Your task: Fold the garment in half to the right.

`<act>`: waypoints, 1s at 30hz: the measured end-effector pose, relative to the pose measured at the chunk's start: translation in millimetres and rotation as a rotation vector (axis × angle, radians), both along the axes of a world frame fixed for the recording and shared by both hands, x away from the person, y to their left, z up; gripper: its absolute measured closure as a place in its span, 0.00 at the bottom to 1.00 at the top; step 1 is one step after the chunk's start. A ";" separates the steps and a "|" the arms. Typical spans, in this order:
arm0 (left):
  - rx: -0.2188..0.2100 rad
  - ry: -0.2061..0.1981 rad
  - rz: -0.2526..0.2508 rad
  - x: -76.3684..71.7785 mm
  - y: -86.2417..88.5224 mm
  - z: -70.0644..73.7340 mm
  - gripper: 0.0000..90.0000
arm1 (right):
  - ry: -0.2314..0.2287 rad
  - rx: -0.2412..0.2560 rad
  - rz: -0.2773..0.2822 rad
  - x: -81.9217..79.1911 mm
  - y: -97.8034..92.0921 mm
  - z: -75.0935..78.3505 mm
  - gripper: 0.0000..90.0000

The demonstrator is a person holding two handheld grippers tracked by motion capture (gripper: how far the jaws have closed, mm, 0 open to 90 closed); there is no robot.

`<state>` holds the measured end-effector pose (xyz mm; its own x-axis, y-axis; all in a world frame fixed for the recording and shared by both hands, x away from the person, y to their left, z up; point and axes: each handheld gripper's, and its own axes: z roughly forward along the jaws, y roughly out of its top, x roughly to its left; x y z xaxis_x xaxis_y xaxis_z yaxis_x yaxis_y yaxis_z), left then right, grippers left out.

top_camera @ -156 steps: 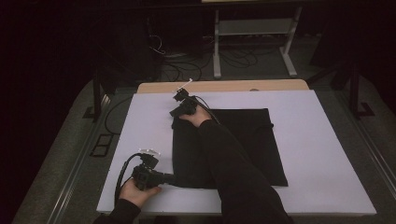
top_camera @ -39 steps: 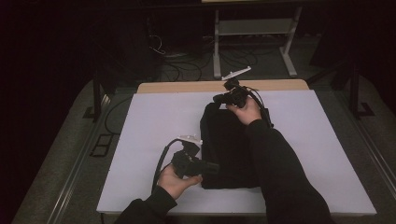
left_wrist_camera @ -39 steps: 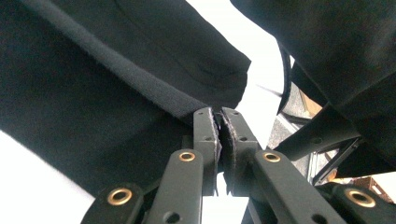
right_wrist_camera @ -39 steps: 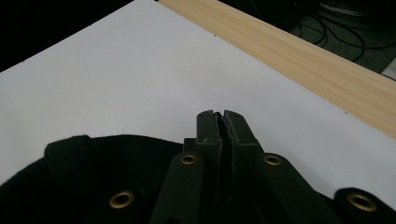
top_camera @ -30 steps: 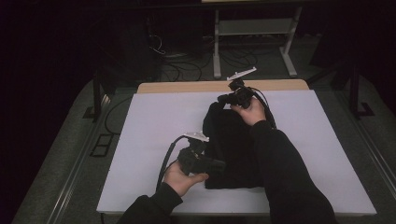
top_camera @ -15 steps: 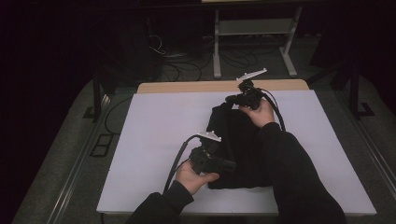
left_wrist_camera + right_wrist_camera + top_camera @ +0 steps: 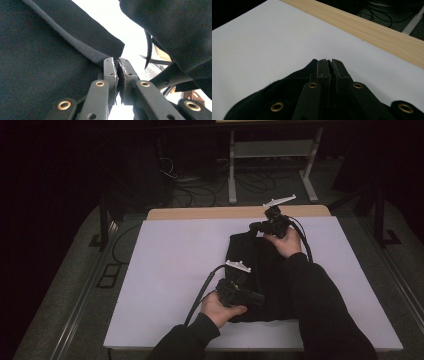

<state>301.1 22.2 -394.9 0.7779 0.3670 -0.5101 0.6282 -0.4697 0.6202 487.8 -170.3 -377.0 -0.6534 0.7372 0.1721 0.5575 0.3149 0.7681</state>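
A black cloth (image 7: 255,265) lies bunched and partly folded on the white sheet (image 7: 170,270), right of centre. My left gripper (image 7: 257,298) is at the cloth's near left edge, jaws shut on a fold of it; the left gripper view has the hem (image 7: 82,51) pinched at the gripper (image 7: 118,62). My right gripper (image 7: 253,227) is at the cloth's far corner, lifted slightly. In the right gripper view the gripper (image 7: 327,62) has its jaws closed with black cloth (image 7: 284,92) caught between them, above the white sheet (image 7: 262,40).
A bare wooden strip (image 7: 210,212) runs along the table's far edge. A metal stand (image 7: 272,150) and cables (image 7: 175,172) are on the floor beyond. The person's right sleeve (image 7: 320,305) lies over the cloth's right part.
Both grippers have moved to the right with the cloth's left edge in them. The cloth, earlier spread flat, is now folded over and narrower.
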 end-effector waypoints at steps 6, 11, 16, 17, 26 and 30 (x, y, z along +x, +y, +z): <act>-0.009 0.015 -0.007 -0.4 -10.5 -2.3 0.93 | 0.006 0.001 -0.029 -0.7 -12.4 -1.3 0.94; -0.018 0.019 -0.023 0.0 -23.2 -2.7 0.93 | 0.002 -0.001 -0.044 -1.2 -20.7 -2.1 0.94; -0.015 0.027 -0.041 1.3 -38.3 -6.3 0.93 | 0.007 -0.007 -0.057 -3.4 -27.7 -4.5 0.94; -0.017 0.032 -0.044 1.9 -40.4 -7.3 0.93 | 0.006 -0.008 -0.060 -3.8 -29.5 -5.1 0.94; -0.022 0.047 -0.064 4.4 -58.1 -14.9 0.93 | 0.006 -0.005 -0.087 -6.5 -45.9 -5.5 0.94; -0.009 0.041 -0.075 5.6 -66.4 -17.3 0.93 | 0.010 -0.011 -0.101 -7.6 -51.6 -4.9 0.94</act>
<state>306.7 -44.2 -412.1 0.7815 0.3035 -0.5451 0.6164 -0.5111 0.5990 480.2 -221.9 -381.9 -0.5741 0.8010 0.1698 0.5948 0.2654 0.7588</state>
